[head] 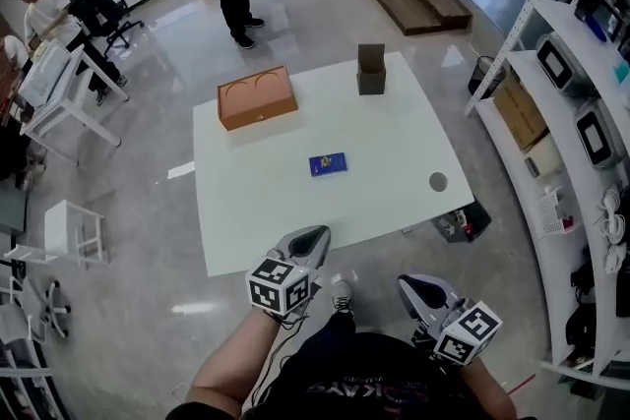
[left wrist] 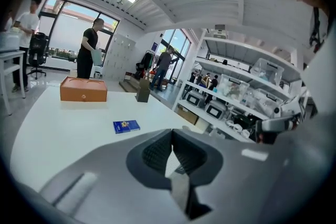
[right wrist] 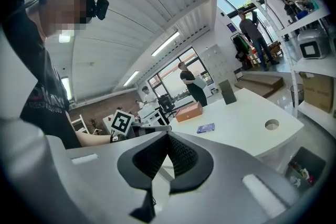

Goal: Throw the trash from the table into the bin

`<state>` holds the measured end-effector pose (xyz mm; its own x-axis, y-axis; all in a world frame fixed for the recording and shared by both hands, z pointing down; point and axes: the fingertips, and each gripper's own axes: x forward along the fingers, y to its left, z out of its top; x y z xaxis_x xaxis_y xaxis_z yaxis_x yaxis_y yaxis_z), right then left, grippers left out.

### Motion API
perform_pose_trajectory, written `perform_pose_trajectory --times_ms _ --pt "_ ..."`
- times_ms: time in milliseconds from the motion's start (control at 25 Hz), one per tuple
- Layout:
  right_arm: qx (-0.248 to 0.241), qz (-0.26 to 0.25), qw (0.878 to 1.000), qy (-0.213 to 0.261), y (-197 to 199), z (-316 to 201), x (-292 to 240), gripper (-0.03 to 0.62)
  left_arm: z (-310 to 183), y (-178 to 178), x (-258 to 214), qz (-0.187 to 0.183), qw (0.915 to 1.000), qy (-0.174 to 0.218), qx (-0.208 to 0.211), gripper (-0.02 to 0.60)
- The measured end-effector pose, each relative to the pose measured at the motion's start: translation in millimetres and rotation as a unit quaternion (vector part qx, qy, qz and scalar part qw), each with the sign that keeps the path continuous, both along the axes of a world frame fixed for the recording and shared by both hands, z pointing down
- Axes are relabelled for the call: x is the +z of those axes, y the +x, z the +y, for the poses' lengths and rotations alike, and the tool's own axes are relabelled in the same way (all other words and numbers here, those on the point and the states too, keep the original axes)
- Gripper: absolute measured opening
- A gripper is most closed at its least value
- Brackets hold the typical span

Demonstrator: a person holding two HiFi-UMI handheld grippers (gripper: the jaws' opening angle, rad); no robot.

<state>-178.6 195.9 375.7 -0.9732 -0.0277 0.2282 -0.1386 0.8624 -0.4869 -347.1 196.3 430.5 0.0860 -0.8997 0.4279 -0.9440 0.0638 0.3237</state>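
Your left gripper (head: pixel 315 235) hangs nearest, at 6 o'clock just off the table's near edge. Its grey jaws are pressed together on nothing, the ribbed black pads meeting. Your right gripper (head: pixel 409 283) sits at 5 o'clock, jaws likewise closed and empty. Each carries a cube (head: pixel 279 287) with black-and-white square markers.

The trash is a small flat blue packet (head: pixel 328 164), rectangular, with a yellowish mark printed on top. It lies flat near the middle of the white table (head: pixel 394 202), at 12 o'clock from your left gripper and apart from everything else. That tabletop is smooth and matt, with rounded corners and a round hole (head: pixel 438 181) at 3 o'clock from the packet.

At 11 o'clock from the packet rests a closed orange-brown box (head: pixel 257 97), long and low, with two arcs on its lid. At 1 o'clock stands a dark cardboard carton (head: pixel 371 74), open-topped with one flap upright; its inside is hidden. On the floor at 4 o'clock, an open black box (head: pixel 463 223) holds items too small to tell.
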Motion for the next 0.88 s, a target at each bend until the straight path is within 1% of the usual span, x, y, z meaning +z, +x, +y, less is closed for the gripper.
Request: perform_pose_trajectory --times_ms 240,400,560,640,760,800,880 --pt "0.033 0.011 0.999 -0.004 -30.0 -17.8 6.0 0.0 -37.4 -54.4 30.9 -0.018 0.9992 -0.032 0.017 0.009" --pt "0.057 0.025 0.998 -0.006 -33.7 -26.7 10.0 0.0 -64.4 -80.8 51.2 -0.039 0.9973 -0.055 0.029 0.009" --pt "0.075 0.035 0.997 -0.008 -33.8 -33.9 15.3 0.0 -88.8 -99.7 66.4 -0.056 0.9949 -0.071 0.044 0.011" --pt "0.079 0.038 0.996 -0.01 -33.7 -37.3 17.5 0.0 -100.1 -106.6 72.6 -0.067 0.9934 -0.077 0.052 0.067" --pt "0.083 0.039 0.996 -0.014 -33.0 -43.8 20.1 0.0 -114.9 -116.3 79.6 -0.101 0.9889 -0.089 0.064 0.074" --pt "0.085 0.038 0.995 -0.015 -32.9 -45.9 20.5 0.0 -119.1 -117.9 83.2 -0.117 0.9855 -0.098 0.075 0.099" --pt "0.089 0.037 0.995 -0.018 -33.2 -49.6 21.5 0.0 -126.8 -118.6 93.1 -0.149 0.9756 -0.121 0.108 0.176"
